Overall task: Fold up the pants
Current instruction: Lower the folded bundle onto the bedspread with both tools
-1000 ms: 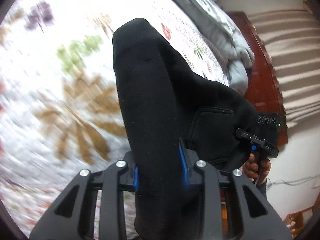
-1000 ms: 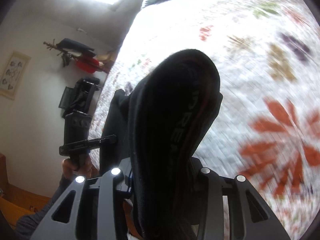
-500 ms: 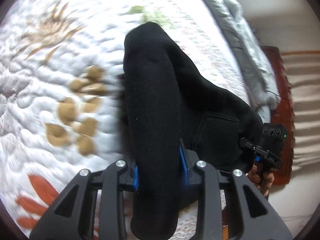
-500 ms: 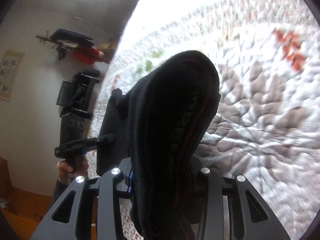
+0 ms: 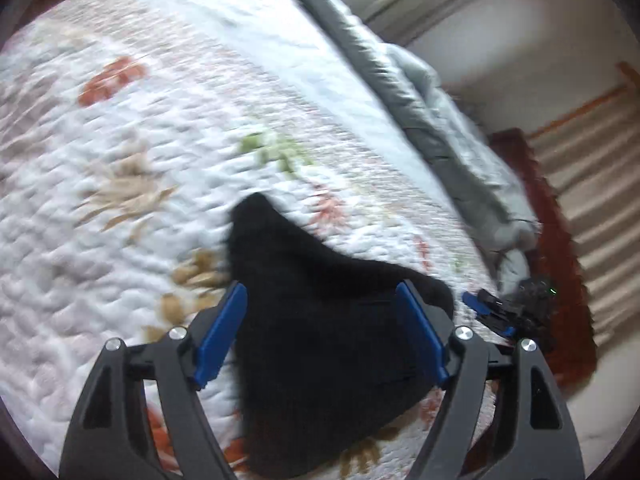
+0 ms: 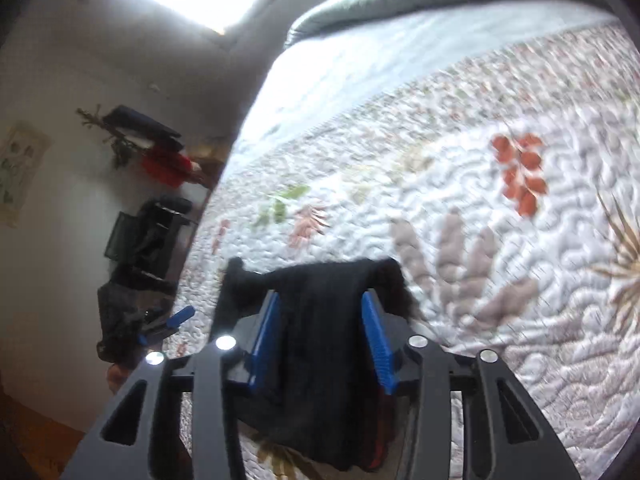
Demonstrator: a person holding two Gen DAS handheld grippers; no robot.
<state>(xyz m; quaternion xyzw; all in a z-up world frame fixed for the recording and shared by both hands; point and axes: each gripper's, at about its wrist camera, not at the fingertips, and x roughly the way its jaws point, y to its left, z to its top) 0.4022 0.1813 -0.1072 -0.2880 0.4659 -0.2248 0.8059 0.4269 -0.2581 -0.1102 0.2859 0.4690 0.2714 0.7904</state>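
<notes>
Through the left wrist camera, my left tool (image 5: 320, 336) is opening, its blue pads (image 5: 222, 340) drawn clear of the black pants (image 5: 320, 320), which lie between them in a bunched heap on the floral bed quilt (image 5: 120, 160); a grey duvet (image 5: 440, 120) lines the far edge. Through the right wrist camera, my right tool (image 6: 320, 340) has its jaws part-way apart with the pants' (image 6: 320, 360) other end draped between the pads (image 6: 264, 344); whether they pinch the cloth I cannot tell. I judge the fold just laid down: this end awaits release, and smoothing or a further fold may remain.
</notes>
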